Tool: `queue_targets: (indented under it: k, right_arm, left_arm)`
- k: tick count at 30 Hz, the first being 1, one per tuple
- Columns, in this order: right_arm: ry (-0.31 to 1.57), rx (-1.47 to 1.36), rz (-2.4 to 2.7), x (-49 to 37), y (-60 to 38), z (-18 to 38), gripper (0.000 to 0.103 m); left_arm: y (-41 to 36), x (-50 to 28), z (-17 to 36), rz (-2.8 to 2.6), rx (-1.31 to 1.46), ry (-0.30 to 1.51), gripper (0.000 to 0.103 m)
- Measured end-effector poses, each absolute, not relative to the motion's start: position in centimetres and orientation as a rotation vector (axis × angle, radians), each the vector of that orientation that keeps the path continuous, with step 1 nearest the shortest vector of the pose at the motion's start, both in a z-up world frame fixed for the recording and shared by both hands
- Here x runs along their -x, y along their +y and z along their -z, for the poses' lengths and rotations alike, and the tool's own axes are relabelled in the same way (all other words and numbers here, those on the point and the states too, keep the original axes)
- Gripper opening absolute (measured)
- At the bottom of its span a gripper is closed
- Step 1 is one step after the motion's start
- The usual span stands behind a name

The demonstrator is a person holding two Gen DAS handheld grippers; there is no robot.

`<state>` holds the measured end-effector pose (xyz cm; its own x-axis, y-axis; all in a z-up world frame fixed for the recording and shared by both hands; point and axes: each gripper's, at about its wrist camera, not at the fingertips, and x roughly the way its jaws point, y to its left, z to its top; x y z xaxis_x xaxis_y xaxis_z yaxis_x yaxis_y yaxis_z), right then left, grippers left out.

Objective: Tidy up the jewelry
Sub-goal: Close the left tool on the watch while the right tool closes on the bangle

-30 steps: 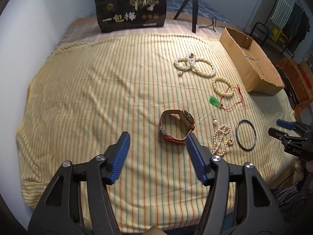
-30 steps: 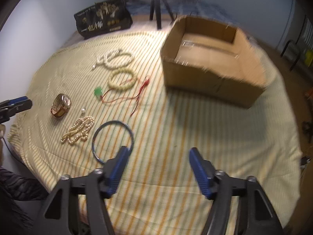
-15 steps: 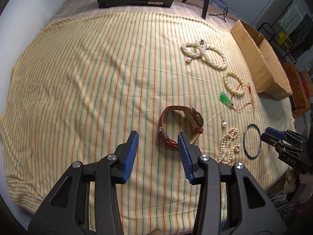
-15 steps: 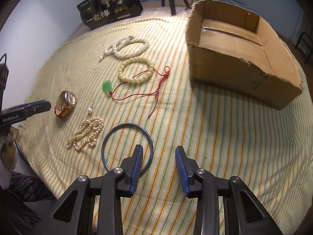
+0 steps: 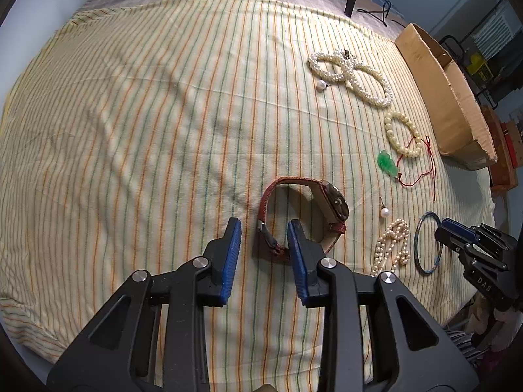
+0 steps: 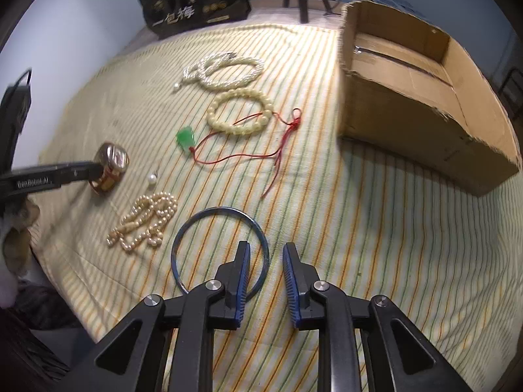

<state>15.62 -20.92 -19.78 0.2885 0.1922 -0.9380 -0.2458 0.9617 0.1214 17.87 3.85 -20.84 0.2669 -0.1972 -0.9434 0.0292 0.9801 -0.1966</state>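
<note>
A: Left gripper (image 5: pixel 264 232) is low over the striped cloth (image 5: pixel 147 130), jaws partly parted, straddling the near strap of the watch (image 5: pixel 304 215) without pinching it.

B: Right gripper (image 6: pixel 265 254) too: a narrow gap, gripping nothing, its left finger inside the blue bangle (image 6: pixel 220 251) and the rim running between the pads.

A: The watch stands on edge, red-brown strap buckled in a loop, gold case turned right.

B: Bangle's a thin flat ring at the cloth's near edge. A heap of pearls (image 6: pixel 143 222) just left of it, and the cardboard box (image 6: pixel 425 124) well apart, far right, open-topped.
</note>
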Motion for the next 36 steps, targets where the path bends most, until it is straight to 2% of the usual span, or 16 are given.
queue_targets:
  k: [2, 4, 7, 13, 36]
  right_arm:
    - [1.239, 0.096, -0.288, -15.6, -20.2, 19.9, 0.016]
    - [1.231, 0.121, -0.288, -15.6, -19.8, 20.0, 0.008]
    - [1.221, 0.145, -0.288, -15.6, -19.4, 20.0, 0.002]
    - [1.202, 0.144, -0.295, -15.6, -19.2, 19.5, 0.001]
    - [0.967, 0.216, -0.281, -14.6, -18.0, 12.6, 0.001]
  left_arm:
    - [3.6, -18.1, 21.1, 0.153, 0.149, 1.296, 0.026]
    - [3.5, -18.3, 21.3, 0.159, 0.151, 1.298, 0.021]
    - [3.4, -18.4, 21.3, 0.16, 0.15, 1.296, 0.016]
    - [3.3, -18.7, 21.1, 0.162, 0.165, 1.287, 0.006]
    - [1.8, -17.1, 15.8, 0.206, 0.136, 1.138, 0.006]
